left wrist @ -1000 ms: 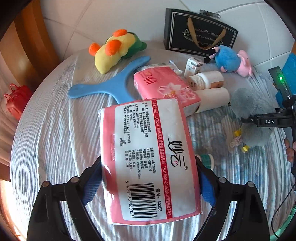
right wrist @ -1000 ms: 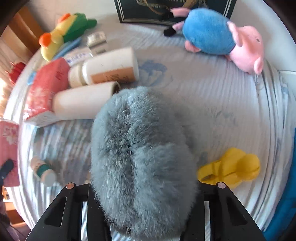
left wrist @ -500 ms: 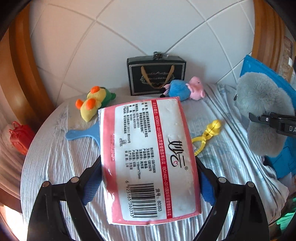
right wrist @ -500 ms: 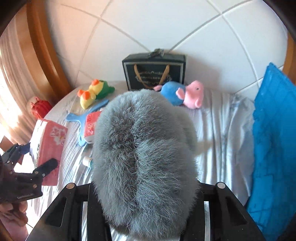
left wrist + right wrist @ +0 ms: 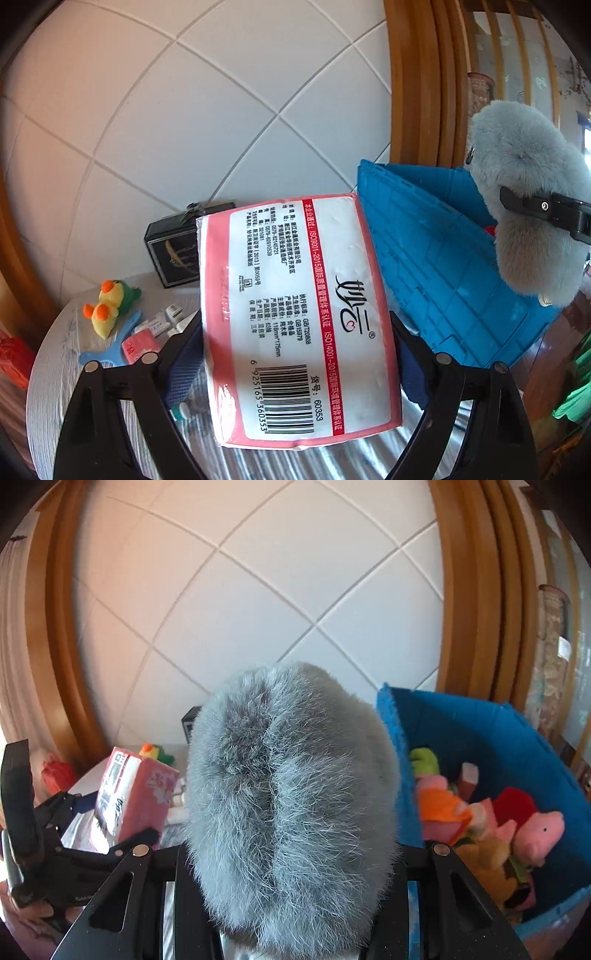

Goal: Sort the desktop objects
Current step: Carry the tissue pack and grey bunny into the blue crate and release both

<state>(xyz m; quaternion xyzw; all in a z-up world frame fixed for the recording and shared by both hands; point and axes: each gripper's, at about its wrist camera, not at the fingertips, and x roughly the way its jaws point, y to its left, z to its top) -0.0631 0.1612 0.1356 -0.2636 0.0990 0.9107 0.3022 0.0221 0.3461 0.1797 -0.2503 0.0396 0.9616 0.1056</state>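
Beside blue bin point(image 5: 498, 731) rim, left tongs point(image 5: 295, 354) clamping tissue pack point(image 5: 299, 314), right tongs point(image 5: 291, 853) squeezing grey fluffy toy point(image 5: 291, 794).

- This is a home, a lived-in room rather than a workplace.
- The wall point(image 5: 258, 602) is clad in large white tiles laid on the diagonal, framed by warm wooden door or window trim point(image 5: 465, 590).
- A round table point(image 5: 51, 373) wears a pale striped cloth; toward its far edge lie a yellow-green plush duck point(image 5: 110, 308), small medicine-like boxes point(image 5: 162, 321) and a dark gift bag point(image 5: 173, 254).
- Just beside the table's right edge stands a blue storage bin point(image 5: 498, 738) heaped with soft toys, among them a pink pig plush point(image 5: 543, 834).
- A dark wooden floor point(image 5: 546, 362) shows below the bin.
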